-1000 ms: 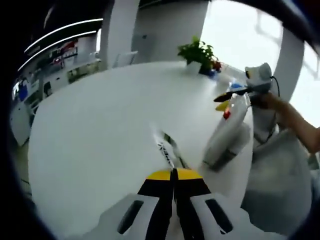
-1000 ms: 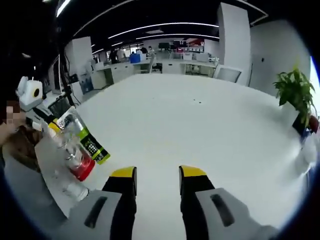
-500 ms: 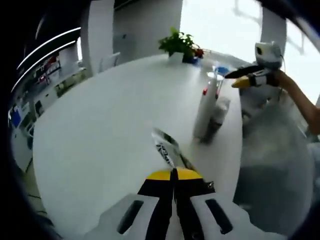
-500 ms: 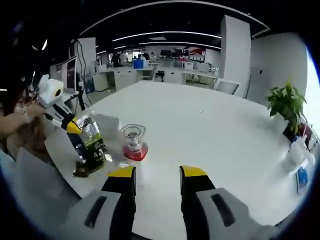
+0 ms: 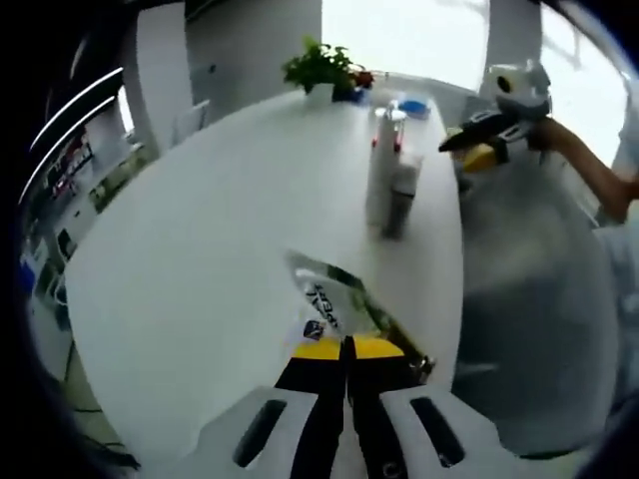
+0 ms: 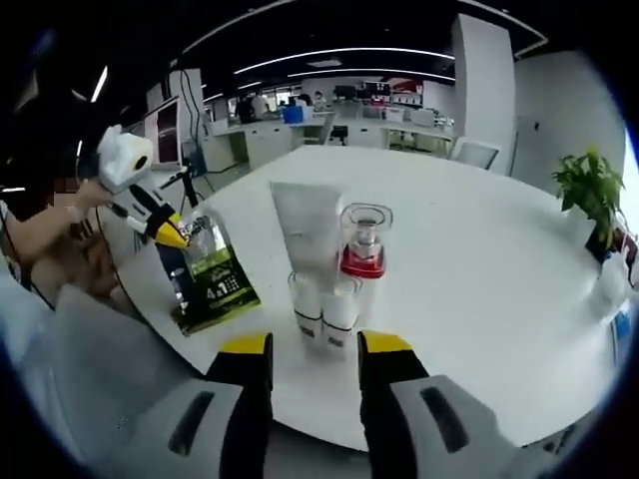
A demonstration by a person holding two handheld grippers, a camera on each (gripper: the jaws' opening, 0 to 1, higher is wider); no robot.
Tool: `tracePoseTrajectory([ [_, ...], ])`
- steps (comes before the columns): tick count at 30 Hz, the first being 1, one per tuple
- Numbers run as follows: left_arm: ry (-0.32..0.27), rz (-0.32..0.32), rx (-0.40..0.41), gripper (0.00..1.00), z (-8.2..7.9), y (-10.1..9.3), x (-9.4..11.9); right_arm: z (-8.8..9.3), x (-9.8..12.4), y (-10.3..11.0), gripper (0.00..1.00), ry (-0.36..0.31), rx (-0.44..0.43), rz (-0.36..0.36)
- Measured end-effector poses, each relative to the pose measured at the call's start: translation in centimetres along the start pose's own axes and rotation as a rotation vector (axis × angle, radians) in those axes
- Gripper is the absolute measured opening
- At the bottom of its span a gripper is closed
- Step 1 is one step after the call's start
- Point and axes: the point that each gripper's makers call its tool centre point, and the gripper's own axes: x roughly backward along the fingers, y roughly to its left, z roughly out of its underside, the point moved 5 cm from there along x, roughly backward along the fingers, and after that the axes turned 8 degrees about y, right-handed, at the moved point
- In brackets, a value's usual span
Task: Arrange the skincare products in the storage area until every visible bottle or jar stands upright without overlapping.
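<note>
Skincare products are standing upright near the counter (image 6: 479, 259) edge: a grey tube (image 6: 308, 249) on its white cap, touching a clear bottle (image 6: 364, 249) with a red collar. The left gripper (image 5: 346, 349) is clamping a green-labelled sachet (image 5: 334, 304) between shut jaws, holding it tilted over the counter edge. The right gripper (image 6: 315, 344) is hovering just before the tube, jaws parted and holding nothing. A potted plant (image 6: 589, 190) is standing well apart.

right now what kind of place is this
Probably an open-plan office: a big white table, rows of desks under strip ceiling lights behind it, and a potted plant at the table's edge.
</note>
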Motion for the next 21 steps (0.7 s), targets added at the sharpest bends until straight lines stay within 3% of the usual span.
tracePoseTrajectory([
  [2, 0.004, 0.001, -0.007, 0.00, 0.1, 0.1, 0.2, 0.0, -0.3, 1.0, 0.33, -0.003, 0.001, -0.027],
  [6, -0.013, 0.032, -0.142, 0.00, -1.0, -0.9, 0.6, -0.1, -1.5, 3.5, 0.32, 0.006, 0.031, -0.100],
  [7, -0.013, 0.032, -0.137, 0.00, -1.2, -1.2, 0.7, -0.3, -1.8, 3.8, 0.32, 0.004, 0.043, -0.113],
  [10, -0.046, 0.060, -0.281, 0.00, -2.7, -2.5, 0.7, -1.0, -2.7, 5.1, 0.31, -0.021, 0.084, -0.176],
  [14, -0.053, 0.084, -0.367, 0.00, -3.7, -3.4, 0.4, -1.4, -4.1, 6.2, 0.31, -0.012, 0.140, -0.214],
  [21, -0.115, 0.166, -0.440, 0.00, -5.9, -5.6, 1.4, -1.2, -6.2, 8.0, 0.30, 0.039, 0.250, -0.277],
])
